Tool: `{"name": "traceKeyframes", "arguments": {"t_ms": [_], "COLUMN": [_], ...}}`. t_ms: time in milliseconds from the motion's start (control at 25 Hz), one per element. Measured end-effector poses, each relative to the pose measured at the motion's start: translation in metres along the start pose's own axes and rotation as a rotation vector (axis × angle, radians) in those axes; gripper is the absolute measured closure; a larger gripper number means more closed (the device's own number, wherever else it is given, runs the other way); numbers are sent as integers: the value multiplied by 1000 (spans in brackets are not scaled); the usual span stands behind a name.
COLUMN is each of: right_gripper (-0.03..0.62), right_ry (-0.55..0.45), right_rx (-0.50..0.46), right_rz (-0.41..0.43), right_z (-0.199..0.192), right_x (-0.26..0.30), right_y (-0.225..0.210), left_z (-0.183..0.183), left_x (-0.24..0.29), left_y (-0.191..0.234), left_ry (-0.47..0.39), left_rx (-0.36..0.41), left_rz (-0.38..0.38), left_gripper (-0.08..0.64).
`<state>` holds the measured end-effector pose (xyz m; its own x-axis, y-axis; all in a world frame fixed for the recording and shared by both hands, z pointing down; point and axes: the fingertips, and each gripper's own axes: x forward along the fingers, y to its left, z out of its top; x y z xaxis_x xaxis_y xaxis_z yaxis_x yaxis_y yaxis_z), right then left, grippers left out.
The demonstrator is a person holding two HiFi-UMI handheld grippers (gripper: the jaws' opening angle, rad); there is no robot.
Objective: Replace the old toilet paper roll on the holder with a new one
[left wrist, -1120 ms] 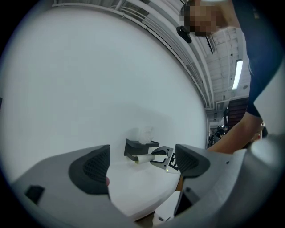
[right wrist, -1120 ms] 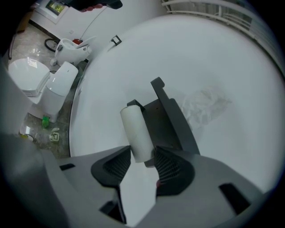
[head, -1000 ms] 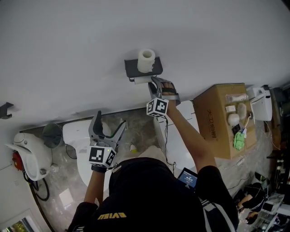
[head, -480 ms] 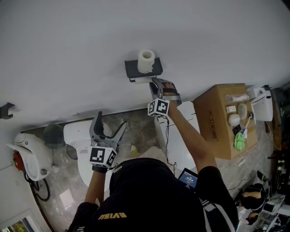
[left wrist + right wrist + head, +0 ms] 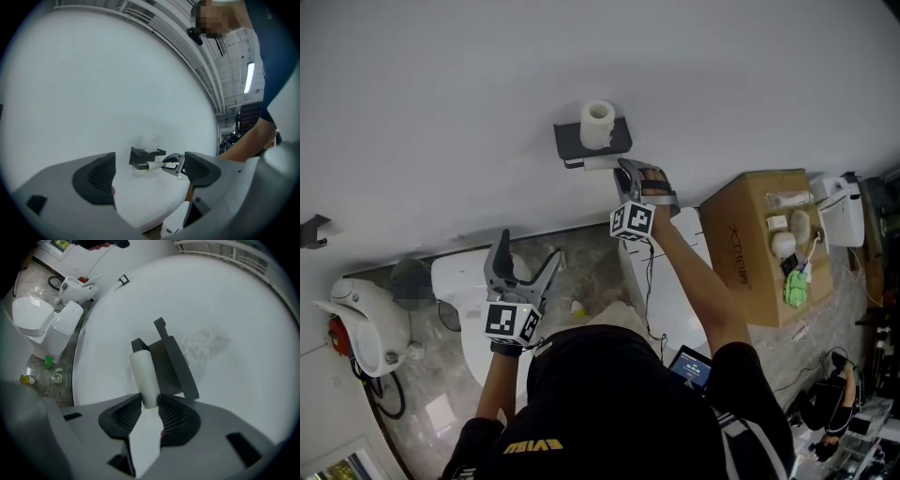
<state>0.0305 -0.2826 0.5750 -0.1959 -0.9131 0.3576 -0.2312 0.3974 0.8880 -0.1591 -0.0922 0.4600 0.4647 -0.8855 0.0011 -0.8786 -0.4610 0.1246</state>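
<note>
A dark holder [image 5: 567, 141] hangs on the white wall. A full white new roll [image 5: 598, 124] stands upright on its top shelf. Under the shelf, the thin old roll [image 5: 602, 162], little more than a core, lies along the holder's bar. My right gripper [image 5: 628, 173] is shut on that roll's free end. In the right gripper view both pads squeeze the old roll [image 5: 144, 376] below the holder [image 5: 173, 366], and a loose paper tail hangs toward the camera. My left gripper [image 5: 523, 267] stays open and empty, away from the wall above the toilet. Its view shows the holder [image 5: 140, 154] far off.
A white toilet [image 5: 478, 309] sits below the left gripper. An open cardboard box [image 5: 759, 244] of small items stands to the right, beside a white cabinet [image 5: 670, 291]. A small green bottle [image 5: 575, 306] stands on the stone floor. A white appliance [image 5: 356, 319] is at far left.
My right gripper has edged slightly to the right of the holder while still clamped on the old roll's end. The left gripper has stayed put.
</note>
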Motion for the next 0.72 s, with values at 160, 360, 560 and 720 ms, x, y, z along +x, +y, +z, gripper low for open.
{"name": "traceKeyframes", "arguments": {"t_ms": [160, 360, 560, 720], "right_gripper": [483, 483, 483, 485], "right_ry": [16, 34, 49, 67], "right_rx": [6, 3, -6, -2], "right_rz": [-2, -8, -7, -11], "right_z": [-10, -20, -30, -39], "right_x": [-3, -4, -7, -11], "right_y": [-5, -7, -7, -11], "left_z": [2, 4, 6, 7], "left_x": [0, 2, 4, 5], "left_y": [-2, -5, -8, -12], "left_ry": [-4, -8, -10, -10], "left_rx": [3, 7, 15, 14], "left_rz": [-1, -6, -12, -21], "left_gripper": [87, 87, 87, 87]}}
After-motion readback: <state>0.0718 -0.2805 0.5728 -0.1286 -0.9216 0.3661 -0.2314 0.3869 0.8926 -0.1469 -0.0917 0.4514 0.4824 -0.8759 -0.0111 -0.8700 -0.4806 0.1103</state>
